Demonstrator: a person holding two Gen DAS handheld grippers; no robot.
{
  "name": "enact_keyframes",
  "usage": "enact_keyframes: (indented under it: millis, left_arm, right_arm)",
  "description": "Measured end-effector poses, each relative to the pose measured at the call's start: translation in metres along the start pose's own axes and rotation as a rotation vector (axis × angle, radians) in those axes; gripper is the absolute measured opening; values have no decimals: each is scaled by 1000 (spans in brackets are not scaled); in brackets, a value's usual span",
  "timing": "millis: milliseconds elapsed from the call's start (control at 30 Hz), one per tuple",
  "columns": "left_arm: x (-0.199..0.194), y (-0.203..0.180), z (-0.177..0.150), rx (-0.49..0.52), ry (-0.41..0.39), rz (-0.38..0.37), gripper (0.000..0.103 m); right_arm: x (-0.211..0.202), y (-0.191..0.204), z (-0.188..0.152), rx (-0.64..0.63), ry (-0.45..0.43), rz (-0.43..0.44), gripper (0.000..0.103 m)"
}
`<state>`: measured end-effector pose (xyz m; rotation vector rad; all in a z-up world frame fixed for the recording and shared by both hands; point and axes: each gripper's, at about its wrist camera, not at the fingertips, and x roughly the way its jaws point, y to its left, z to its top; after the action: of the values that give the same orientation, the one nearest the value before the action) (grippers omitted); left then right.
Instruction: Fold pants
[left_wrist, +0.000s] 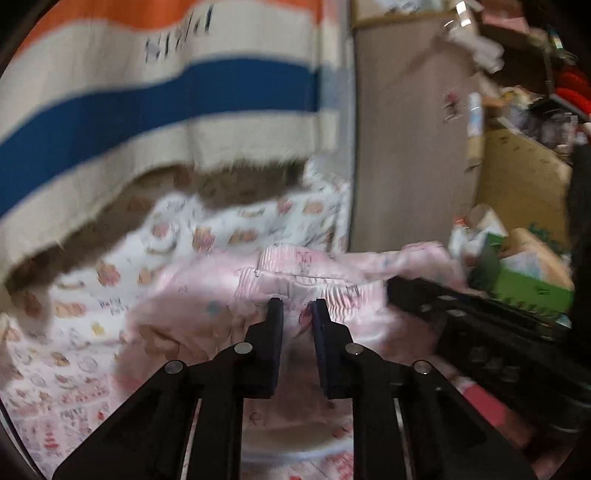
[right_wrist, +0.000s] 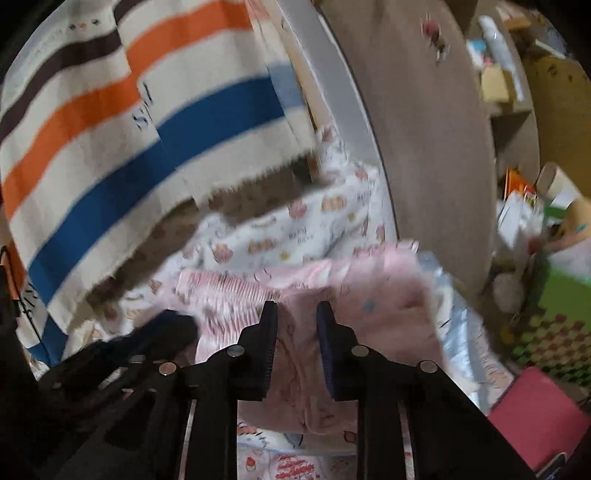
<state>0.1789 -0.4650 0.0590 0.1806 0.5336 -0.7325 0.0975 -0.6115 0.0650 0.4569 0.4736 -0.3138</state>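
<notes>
The pink printed pants (left_wrist: 207, 295) lie bunched on a white patterned bedsheet (left_wrist: 74, 332), their elastic waistband (left_wrist: 295, 266) toward the far side. My left gripper (left_wrist: 297, 308) holds pink fabric between its narrowly parted fingers. In the right wrist view the pants (right_wrist: 369, 295) hang lifted, and my right gripper (right_wrist: 297, 310) has a fold of the pink cloth between its fingers. The right gripper's body shows in the left wrist view (left_wrist: 461, 317), and the left gripper's body shows at the left of the right wrist view (right_wrist: 147, 343). Both views are motion-blurred.
A striped cream, blue and orange blanket (left_wrist: 147, 92) hangs behind the bed. A tall grey-brown cabinet panel (left_wrist: 406, 129) stands to the right. Cluttered boxes, including a green one (left_wrist: 524, 284), sit far right. A red mat (right_wrist: 535, 417) lies on the floor.
</notes>
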Motion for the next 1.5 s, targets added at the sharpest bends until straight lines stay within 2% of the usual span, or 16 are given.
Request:
enact_keyframes:
  millis: [133, 200, 333, 433, 500, 600, 800, 867, 900, 1000, 1033, 1167, 1233, 1300, 1367, 1500]
  left_arm:
    - [21, 28, 3, -107, -20, -94, 15]
    - [31, 35, -2, -116, -13, -138, 15]
    - [42, 34, -12, -64, -13, -130, 15]
    - [40, 37, -13, -75, 5, -139, 15]
    - [37, 33, -12, -34, 9, -119, 15]
    - [29, 28, -8, -6, -3, -93, 15]
    - [-20, 31, -8, 30, -157, -109, 20]
    - [-37, 39, -8, 8, -187, -100, 20]
    - [-45, 43, -8, 0, -197, -97, 20]
    - [-71, 51, -11, 23, -244, -43, 21]
    - [-81, 53, -13, 33, -259, -29, 22]
    - [-120, 67, -31, 21, -296, -14, 38]
    - [-139, 73, -42, 26, -327, 14, 52]
    - [-153, 80, -50, 17, -346, 27, 84]
    - [-162, 87, -58, 7, -366, 41, 100]
    - [-171, 97, -69, 13, -379, 76, 102]
  right_arm:
    - [30, -14, -1, 5, 34, 27, 24]
    - [42, -19, -3, 3, 57, 39, 24]
    - [49, -21, -6, -11, 75, 46, 21]
    - [51, -15, -10, -62, 66, 13, 21]
    - [50, -11, -12, -86, 56, -6, 21]
    - [40, -3, -14, -148, 2, -45, 22]
    - [0, 8, -10, -182, -88, -20, 24]
    - [-23, 14, -6, -212, -151, -32, 24]
    - [-33, 17, -4, -218, -176, -28, 26]
    - [-64, 26, -2, -234, -239, -3, 53]
    - [-71, 29, -3, -246, -257, -8, 54]
    - [-92, 40, -16, -266, -293, -6, 57]
    - [-97, 43, -26, -257, -307, 0, 75]
    - [-103, 45, -37, -246, -337, 3, 91]
    - [-106, 49, -48, -237, -358, 8, 101]
    - [-105, 56, -62, -228, -340, 24, 102]
